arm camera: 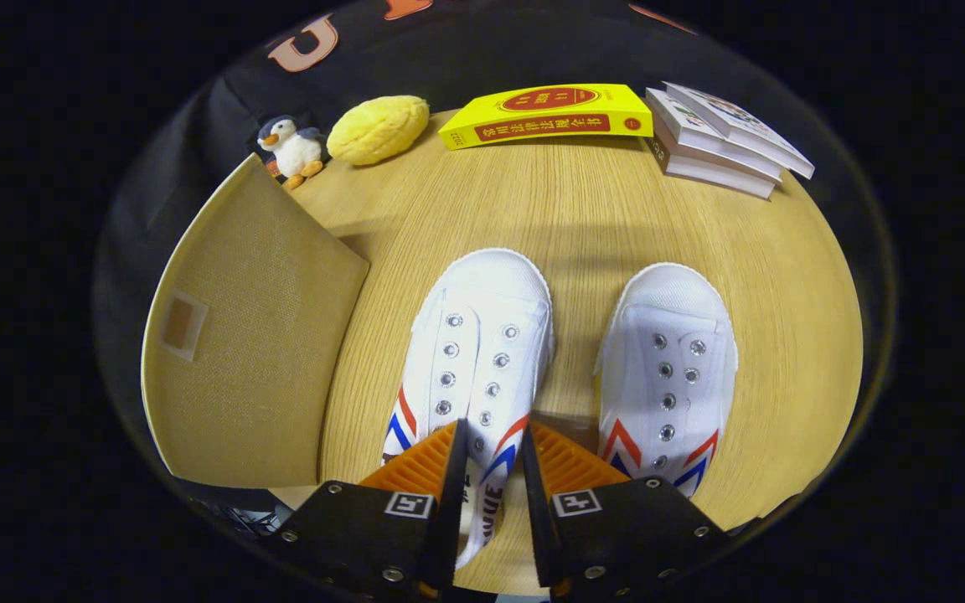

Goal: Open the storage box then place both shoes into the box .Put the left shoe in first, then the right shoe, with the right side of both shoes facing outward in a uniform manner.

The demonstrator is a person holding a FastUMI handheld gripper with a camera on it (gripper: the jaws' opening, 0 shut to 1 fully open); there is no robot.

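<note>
A tan fabric storage box (256,335) sits at about nine o'clock from the tool (492,459) with its flap up, so it seems ready for loading. Two white shoes stand side by side on the bench (583,218), toes away: the left shoe (474,352) at twelve o'clock, its inner side wall caught in the tool's narrow gap, apparently gripped, the right shoe (668,368) at two o'clock. Beyond lie one toy penguin (291,149), one yellow plush (379,127), one yellow book (551,114) and a stack of three books (721,138).
</note>
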